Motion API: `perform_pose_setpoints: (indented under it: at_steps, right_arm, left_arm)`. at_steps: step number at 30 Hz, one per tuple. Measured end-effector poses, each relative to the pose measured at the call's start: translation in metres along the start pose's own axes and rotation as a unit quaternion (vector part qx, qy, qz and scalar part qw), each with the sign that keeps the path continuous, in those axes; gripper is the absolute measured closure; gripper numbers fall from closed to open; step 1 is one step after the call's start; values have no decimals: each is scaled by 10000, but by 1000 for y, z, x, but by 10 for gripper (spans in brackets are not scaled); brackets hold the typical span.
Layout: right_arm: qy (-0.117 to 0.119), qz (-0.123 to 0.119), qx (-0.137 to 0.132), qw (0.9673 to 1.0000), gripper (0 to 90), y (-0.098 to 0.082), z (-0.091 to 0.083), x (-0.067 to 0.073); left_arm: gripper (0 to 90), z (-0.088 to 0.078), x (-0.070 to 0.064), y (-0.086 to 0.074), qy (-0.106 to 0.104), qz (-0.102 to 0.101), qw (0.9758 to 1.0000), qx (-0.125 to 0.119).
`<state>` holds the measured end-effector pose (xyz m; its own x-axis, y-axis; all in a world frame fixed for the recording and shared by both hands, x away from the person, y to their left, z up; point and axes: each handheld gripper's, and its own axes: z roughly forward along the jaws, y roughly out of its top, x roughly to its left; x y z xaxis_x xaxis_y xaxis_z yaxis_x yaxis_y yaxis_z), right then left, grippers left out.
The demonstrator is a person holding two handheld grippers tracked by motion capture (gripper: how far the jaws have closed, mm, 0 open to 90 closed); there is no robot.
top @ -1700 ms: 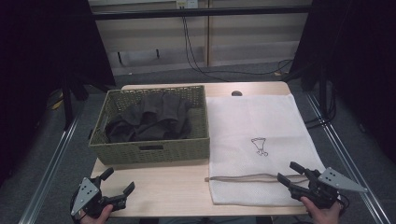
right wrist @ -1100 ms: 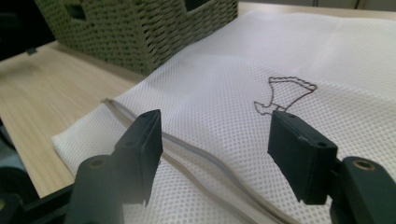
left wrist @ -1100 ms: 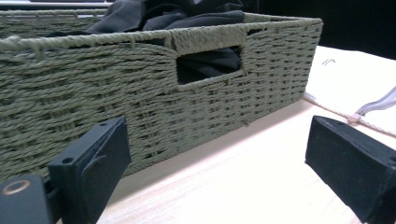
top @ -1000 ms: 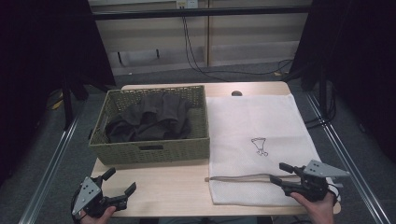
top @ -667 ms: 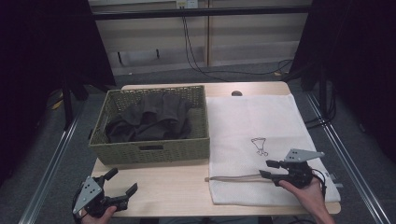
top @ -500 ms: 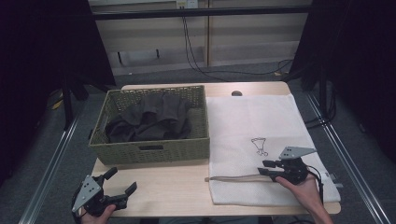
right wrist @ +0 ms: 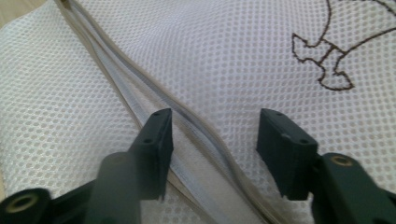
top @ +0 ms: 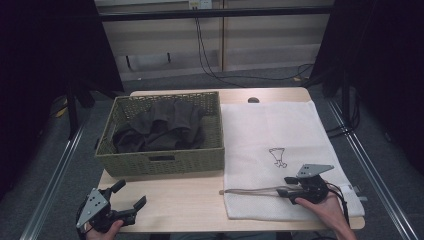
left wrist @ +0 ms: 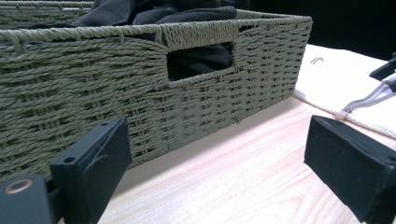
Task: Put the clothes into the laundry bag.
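Note:
A white mesh bag (top: 270, 130) lies flat on the right half of the table, with a dark stitched emblem (top: 277, 156) and a grey zipper (top: 250, 190) along its near edge. My right gripper (top: 285, 186) rests low over that zipper, pointing left. In the right gripper view the zipper (right wrist: 116, 93) runs between the jaws of the right gripper (right wrist: 217, 149). Those jaws have just been opening and stand apart, their pads off the mesh bag (right wrist: 233, 56). My left gripper (top: 131, 193) sits open at the table's near left, facing the basket (left wrist: 116, 93) with nothing between its fingers (left wrist: 93, 172).
A green woven basket (top: 160, 162) holding dark clothes (top: 160, 127) stands on the left half of the wooden table (top: 190, 200). Bare wood lies between the basket's front wall and the near edge. Cables hang behind the table.
My right gripper has moved left and a little lower, from the bag's near right corner onto the zipper. Its jaws narrowed, then spread again. The left gripper has stayed put.

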<state>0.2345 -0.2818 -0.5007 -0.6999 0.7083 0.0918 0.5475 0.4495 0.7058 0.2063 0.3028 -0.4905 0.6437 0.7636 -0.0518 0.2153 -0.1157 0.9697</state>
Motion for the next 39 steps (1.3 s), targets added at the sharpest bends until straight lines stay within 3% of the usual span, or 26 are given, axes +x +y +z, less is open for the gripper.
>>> perform_pose_setpoints:
  at_steps: [3,6,7,12,13,14,17,19,23,26,29,30,34,38,39]
  right_arm:
    - [-107,-94,13,9999,411,0,0,2]
    - [-181,-85,26,9998,472,0,0,3]
    - [-324,-164,98,9993,542,2,0,3]
    - [-390,-96,158,9991,627,3,0,2]
    - [-387,-75,99,9992,720,3,0,0]
    - [-387,-75,99,9992,720,3,0,0]
    - [-367,92,56,9993,859,3,1,-7]
    - [-314,247,-1,9992,872,4,2,-10]
    - [-340,267,-21,9991,887,4,2,-10]
    - [-325,278,-189,9989,888,6,-3,-9]
    - [-273,435,-451,9977,889,7,-12,-11]
    - [-300,443,-560,9970,889,7,-15,-12]
    - [-345,541,-864,9942,890,8,-29,-15]
    - [-369,629,-988,9924,890,8,-33,-17]
    - [-392,588,-1005,9924,890,9,-34,-17]
  left_arm:
    - [71,-1,-2,1,-3,-36,10000,-74]
    - [71,-2,-3,2,54,31,10000,-40]
    - [71,-2,-1,3,47,79,10000,-23]
    - [70,1,1,6,103,30,9999,-72]
    - [70,2,2,8,78,32,9999,-68]
    - [71,2,2,8,78,32,9999,-68]
    - [70,5,4,10,140,40,9999,-36]
    - [71,7,6,9,168,4,9999,-17]
    - [71,9,10,10,221,-5,9998,-18]
    - [71,10,11,9,254,-182,9995,-49]
    - [71,10,11,9,246,-121,9996,-25]
    - [71,11,9,9,213,-193,9996,-65]
    - [71,11,8,8,137,-76,9999,18]
    - [71,13,7,5,61,19,9999,127]
    - [70,13,7,5,68,-47,9999,122]
